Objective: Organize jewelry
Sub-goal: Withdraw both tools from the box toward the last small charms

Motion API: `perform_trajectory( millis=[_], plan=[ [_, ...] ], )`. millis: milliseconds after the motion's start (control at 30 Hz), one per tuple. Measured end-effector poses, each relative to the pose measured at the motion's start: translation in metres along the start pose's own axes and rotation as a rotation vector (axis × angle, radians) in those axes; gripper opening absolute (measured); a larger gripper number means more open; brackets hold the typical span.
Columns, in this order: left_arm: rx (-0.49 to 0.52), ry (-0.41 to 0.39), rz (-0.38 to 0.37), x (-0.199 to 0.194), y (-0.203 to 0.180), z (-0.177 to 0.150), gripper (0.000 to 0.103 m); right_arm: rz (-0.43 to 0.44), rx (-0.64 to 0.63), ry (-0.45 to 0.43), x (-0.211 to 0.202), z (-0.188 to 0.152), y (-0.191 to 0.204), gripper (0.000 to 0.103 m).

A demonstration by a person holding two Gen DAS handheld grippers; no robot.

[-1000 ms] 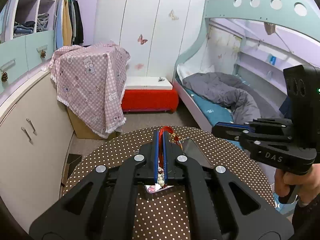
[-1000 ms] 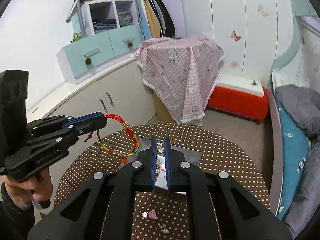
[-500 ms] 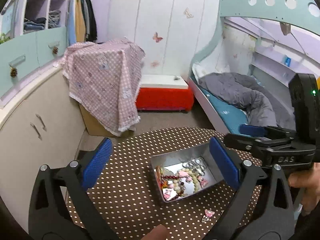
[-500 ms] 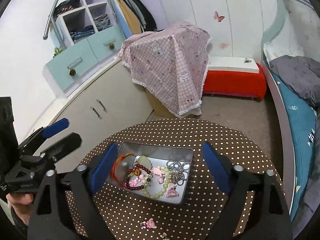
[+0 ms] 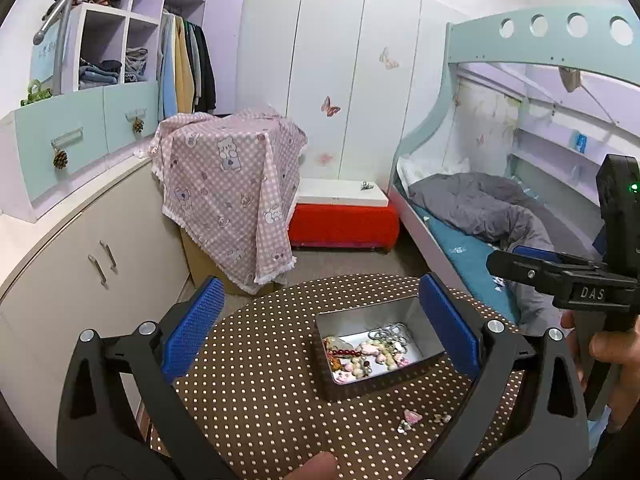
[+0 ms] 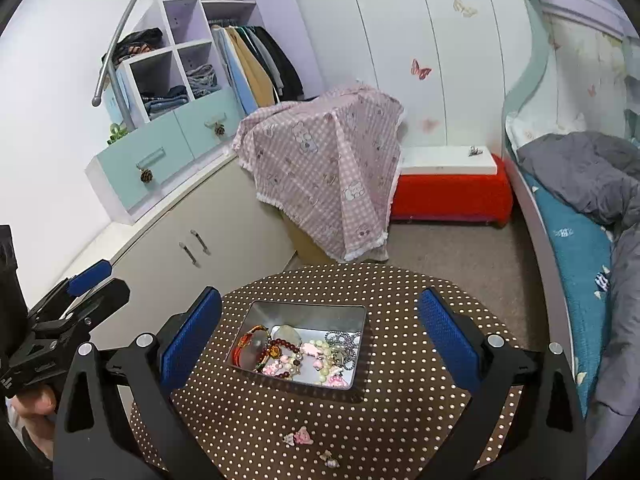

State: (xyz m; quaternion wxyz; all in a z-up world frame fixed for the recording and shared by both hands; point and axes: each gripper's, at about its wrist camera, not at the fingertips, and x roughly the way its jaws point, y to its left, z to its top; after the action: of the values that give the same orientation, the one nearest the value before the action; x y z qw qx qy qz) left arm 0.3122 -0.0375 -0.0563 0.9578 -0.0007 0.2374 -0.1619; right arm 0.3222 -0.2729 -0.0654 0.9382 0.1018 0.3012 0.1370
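A silver metal tin (image 5: 424, 322) (image 6: 352, 316) sits on the round brown polka-dot table (image 5: 260, 360) (image 6: 248, 412). It holds a red cord bracelet (image 6: 244, 340), dark red beads (image 6: 280, 347), pale beads, pink charms and a silver chain (image 6: 343, 340). A pink charm (image 6: 303, 436) (image 5: 412, 416) and small pieces (image 6: 329, 458) lie loose on the table in front of the tin. My left gripper (image 5: 320, 328) is open and empty above the table, left of the tin. My right gripper (image 6: 320, 332) is open and empty above the tin.
A cream cabinet (image 6: 192, 240) runs along the left. A pink checked cloth covers a box (image 6: 332, 168) behind the table. A red bench (image 6: 448, 196) stands at the back and a bed (image 6: 580, 240) at the right.
A second ago my left gripper was shut on the red cord bracelet. It opened, and the bracelet now lies in the tin. My right gripper also opened. Both pulled back and up.
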Motion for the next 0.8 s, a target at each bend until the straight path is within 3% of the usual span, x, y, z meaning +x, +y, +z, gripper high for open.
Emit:
perform_trajectory(
  millis=[467, 800],
  plan=[
    [0.02, -0.025, -0.037, -0.035, -0.02, -0.04, 0.096, -0.088, -0.016, -0.034, -0.051, -0.045, -0.003, 0.095],
    [0.03, 0.056, -0.064, -0.027, -0.022, -0.079, 0.096, -0.135, -0.007, 0.035, -0.052, -0.093, -0.006, 0.095]
  ],
)
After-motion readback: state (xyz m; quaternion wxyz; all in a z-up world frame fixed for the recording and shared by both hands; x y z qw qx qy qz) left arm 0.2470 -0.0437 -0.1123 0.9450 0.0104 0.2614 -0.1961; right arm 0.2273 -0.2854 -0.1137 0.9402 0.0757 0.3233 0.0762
